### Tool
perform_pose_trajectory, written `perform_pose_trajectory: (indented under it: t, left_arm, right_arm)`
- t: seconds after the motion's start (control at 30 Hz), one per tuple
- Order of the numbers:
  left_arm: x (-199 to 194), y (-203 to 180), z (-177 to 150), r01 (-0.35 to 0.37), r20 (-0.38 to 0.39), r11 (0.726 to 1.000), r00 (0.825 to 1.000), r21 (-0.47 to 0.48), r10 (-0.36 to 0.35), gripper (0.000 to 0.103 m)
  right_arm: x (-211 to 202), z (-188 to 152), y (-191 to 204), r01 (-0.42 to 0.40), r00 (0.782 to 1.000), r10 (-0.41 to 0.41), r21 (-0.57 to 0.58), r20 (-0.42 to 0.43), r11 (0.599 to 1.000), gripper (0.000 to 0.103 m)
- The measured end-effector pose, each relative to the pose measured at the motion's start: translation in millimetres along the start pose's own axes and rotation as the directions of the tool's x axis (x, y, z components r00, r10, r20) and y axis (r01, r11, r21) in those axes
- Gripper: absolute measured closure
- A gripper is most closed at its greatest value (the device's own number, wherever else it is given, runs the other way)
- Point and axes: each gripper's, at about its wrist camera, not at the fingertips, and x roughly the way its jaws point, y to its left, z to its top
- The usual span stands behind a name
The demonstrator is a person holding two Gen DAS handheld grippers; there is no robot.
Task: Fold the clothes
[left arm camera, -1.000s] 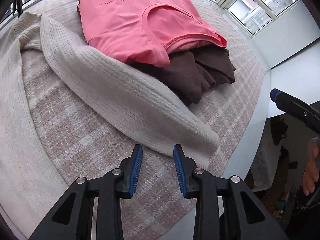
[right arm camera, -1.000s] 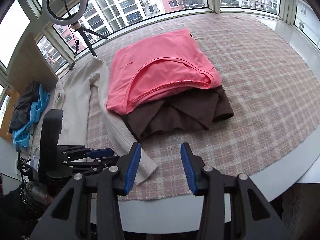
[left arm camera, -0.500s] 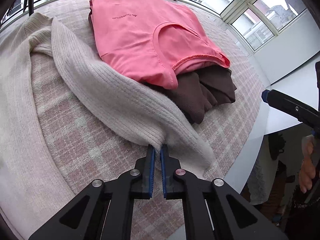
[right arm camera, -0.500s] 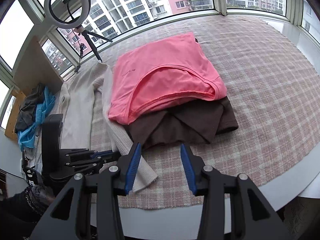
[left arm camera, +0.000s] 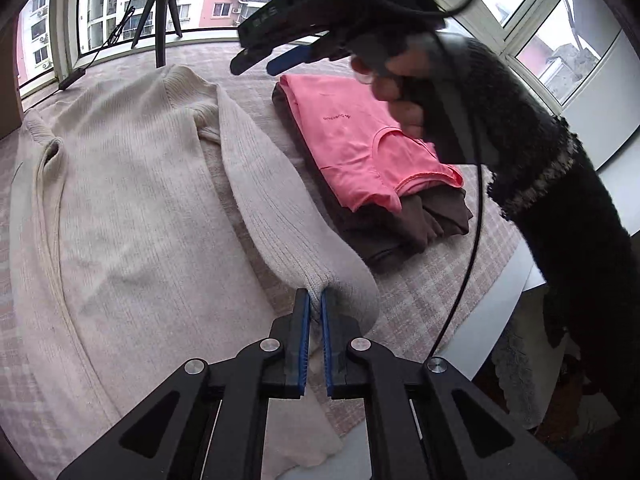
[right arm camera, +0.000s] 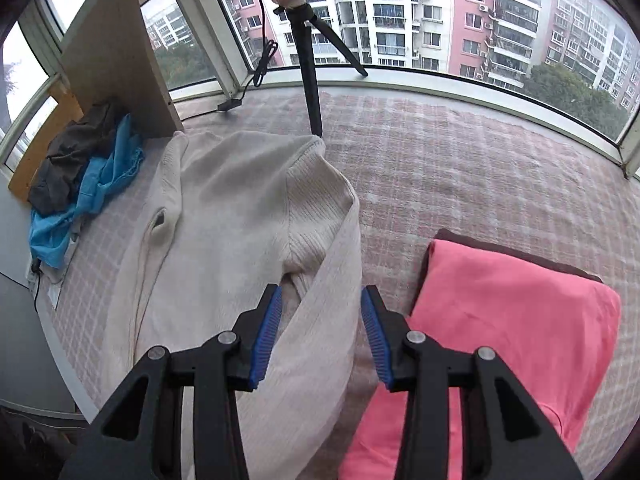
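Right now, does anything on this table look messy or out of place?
Only the crumpled blue and dark clothes heaped unfolded at the table's far left edge. The pink top sits folded on a brown garment; the cream sweater lies spread out.

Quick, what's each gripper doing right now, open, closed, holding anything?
Left gripper: closed, pinching the cream sweater by its sleeve cuff.
Right gripper: open, holding nothing, above the sweater's sleeve.

Bay windows (right arm camera: 400, 20), pink high-rises (right arm camera: 500, 8) outside
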Motion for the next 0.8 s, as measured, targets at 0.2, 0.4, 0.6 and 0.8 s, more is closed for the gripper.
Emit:
perform_pose_trajectory:
  t: [0.2, 0.4, 0.6, 0.8]
  left_arm:
    - [4.3, -2.0, -4.2, 0.02, -0.001, 1.0, 1.0, 0.014, -0.02, 0.098]
    - [4.7, 3.6, -4.0, 0.022, -0.004, 1.0, 1.0, 0.015, -0.022, 0.098]
    - [-24.3, 14.1, -15.9, 0.021, 0.024, 1.0, 0.999, -0.004, -0.021, 0.098]
    - [-50.1, 40.9, -50.5, -0.033, 0.007, 0.997, 0.999, -0.065, 0.034, 0.098]
  right_arm:
    - [85.6, 39.2, -10.9, 0.098, 0.984, -0.09, 0.048, -0.152, 0.994, 0.062]
    - [100.9, 40.5, -19.2, 0.095, 0.98, -0.083, 0.058, -0.182, 0.994, 0.086]
    - [63.5, 44.1, -3.9, 0.066, 0.993, -0.064, 0.019, -0.096, 0.998, 0.095]
    - [49.6, 62.0, 69.0, -0.06, 0.997, 0.056, -0.073, -0.054, 0.996, 0.095]
